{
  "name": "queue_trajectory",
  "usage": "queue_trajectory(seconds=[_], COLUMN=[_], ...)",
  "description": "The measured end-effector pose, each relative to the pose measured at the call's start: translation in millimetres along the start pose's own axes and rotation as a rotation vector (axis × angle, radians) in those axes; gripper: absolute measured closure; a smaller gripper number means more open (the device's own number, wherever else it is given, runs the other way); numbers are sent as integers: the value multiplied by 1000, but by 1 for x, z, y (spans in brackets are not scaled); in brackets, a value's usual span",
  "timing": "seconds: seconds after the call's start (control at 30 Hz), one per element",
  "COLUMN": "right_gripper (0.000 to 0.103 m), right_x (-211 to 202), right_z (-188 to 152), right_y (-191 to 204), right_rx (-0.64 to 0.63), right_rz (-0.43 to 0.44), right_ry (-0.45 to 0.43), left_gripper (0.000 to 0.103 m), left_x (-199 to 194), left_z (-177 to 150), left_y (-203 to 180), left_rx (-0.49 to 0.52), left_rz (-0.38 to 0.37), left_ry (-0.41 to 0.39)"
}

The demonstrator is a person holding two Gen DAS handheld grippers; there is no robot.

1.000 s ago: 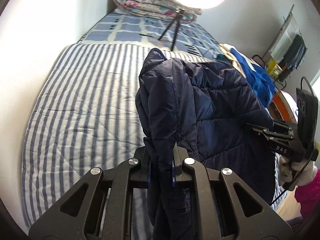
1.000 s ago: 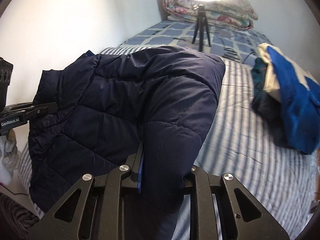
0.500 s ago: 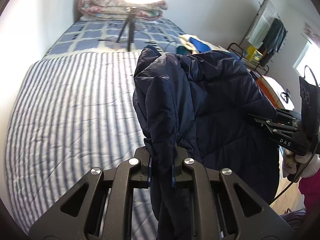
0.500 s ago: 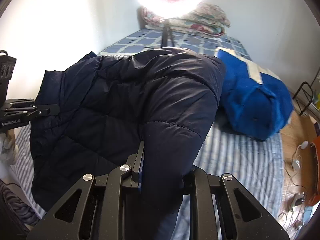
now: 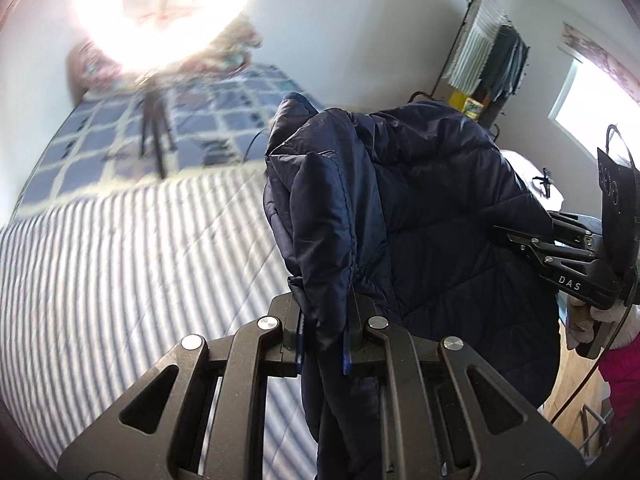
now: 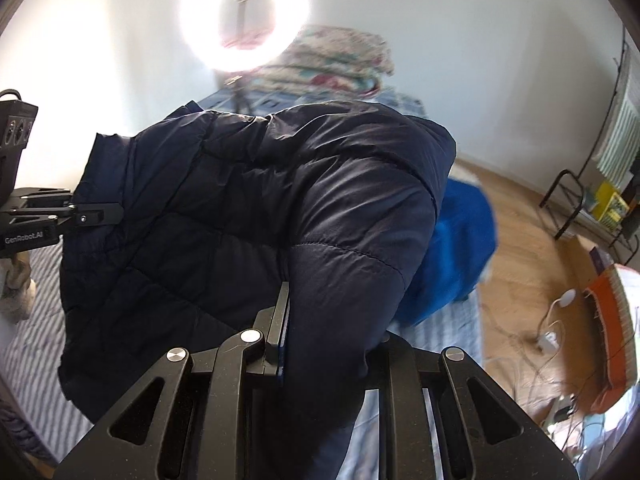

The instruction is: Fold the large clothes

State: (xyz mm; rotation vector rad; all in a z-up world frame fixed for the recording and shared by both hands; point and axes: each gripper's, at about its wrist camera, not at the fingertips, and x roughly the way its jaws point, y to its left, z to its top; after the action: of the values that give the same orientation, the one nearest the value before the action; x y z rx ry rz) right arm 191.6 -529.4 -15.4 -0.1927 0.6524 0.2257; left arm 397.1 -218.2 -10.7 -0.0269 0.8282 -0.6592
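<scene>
A navy quilted puffer jacket (image 5: 420, 216) hangs in the air between both grippers, above the striped bed (image 5: 120, 264). My left gripper (image 5: 324, 340) is shut on one bunched edge of the jacket. It also shows at the left of the right wrist view (image 6: 96, 214), pinching the jacket's edge. My right gripper (image 6: 324, 340) is shut on a thick padded part of the jacket (image 6: 240, 208). It also shows at the right of the left wrist view (image 5: 516, 240), gripping the far side. The jacket's lower part droops below both grippers.
A ring light on a tripod (image 5: 160, 8) stands on the bed. Folded floral bedding (image 6: 336, 60) lies at the headboard. A blue garment pile (image 6: 460, 248) sits on the bed's right side. A clothes rack (image 5: 488, 60) and cables on the wooden floor (image 6: 548, 332) are to the right.
Both grippers have lifted and swung to the right with the jacket. The views have tilted up, and the floor and rack have come into sight.
</scene>
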Motion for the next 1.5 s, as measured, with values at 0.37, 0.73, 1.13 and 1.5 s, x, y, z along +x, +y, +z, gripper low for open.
queue_trajectory(seconds=[0.37,0.73,1.13,1.5], right_gripper=[85,85,81,64], right_x=[33,109,174,183], right_z=[73,120,113,111], right_y=[-103,-140,-156,-174], right_rx=[25,-70,-60,-5], right_rz=[-115,-134,-96,-139], right_ry=[-63,-51,23,70], left_gripper=[92,92,92,74], left_x=[87,171,218,218], left_z=[126,179,173,169], left_y=[-37,-12,11,8], left_rx=[65,-21,-40,-17], left_rz=[-17,34,118,164], left_ry=[-82,-90,-59,-74])
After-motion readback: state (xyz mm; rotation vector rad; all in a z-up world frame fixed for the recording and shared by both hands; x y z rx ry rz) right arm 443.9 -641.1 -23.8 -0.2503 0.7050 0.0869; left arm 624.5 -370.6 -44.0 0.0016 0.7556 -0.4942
